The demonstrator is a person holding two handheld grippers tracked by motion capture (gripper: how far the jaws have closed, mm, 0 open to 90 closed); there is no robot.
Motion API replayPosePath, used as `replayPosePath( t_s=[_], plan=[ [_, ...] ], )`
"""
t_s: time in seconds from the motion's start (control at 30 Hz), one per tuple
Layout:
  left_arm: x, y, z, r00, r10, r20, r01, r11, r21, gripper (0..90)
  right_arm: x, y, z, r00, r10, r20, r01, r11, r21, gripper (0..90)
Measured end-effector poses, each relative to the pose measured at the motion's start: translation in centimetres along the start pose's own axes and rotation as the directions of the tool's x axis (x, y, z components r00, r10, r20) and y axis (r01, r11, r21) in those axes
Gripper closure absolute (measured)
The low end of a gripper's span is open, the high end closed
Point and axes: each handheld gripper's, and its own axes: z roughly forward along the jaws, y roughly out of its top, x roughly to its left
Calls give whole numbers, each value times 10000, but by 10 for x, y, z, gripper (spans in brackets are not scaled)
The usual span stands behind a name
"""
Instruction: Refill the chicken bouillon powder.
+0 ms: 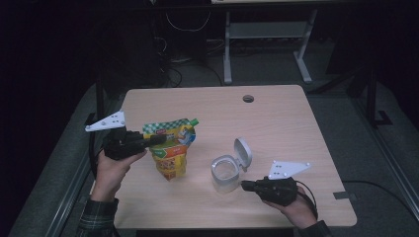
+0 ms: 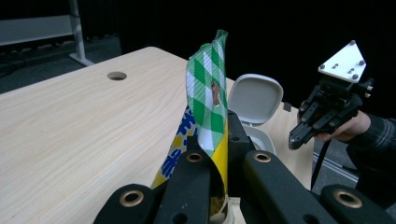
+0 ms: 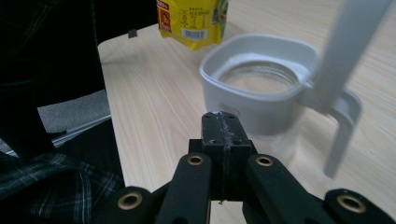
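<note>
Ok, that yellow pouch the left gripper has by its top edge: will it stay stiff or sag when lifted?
Likely floppy: the pouch is thin printed film, and its green-checked top already twists between the left gripper jaws. The fuller bottom would probably hang and swing. The glossy film might slip.

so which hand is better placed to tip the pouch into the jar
Left. Its fingers are already shut on the pouch, just beside the open jar. The right gripper is shut on nothing, next to the jar, better suited to steadying it.

Light wooden table point(image 1: 276, 113), open-lidded jar point(image 1: 227, 173) standing on it
</note>
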Motion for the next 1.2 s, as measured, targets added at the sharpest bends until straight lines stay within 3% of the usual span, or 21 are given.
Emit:
replayPosePath(
  t_s=[0.83, 1.2],
  plan=[
    [-7, 13, -6, 9993, 26, 383, -14, 9996, -293, 900, 32, 44, 52, 9978, -640, 177, 642, 9979, -93, 899],
    [-12, 25, -11, 9980, 210, 590, -187, 9991, -389, 900, 30, 63, 83, 9952, -429, 875, 467, 9980, -415, 900]
  ],
)
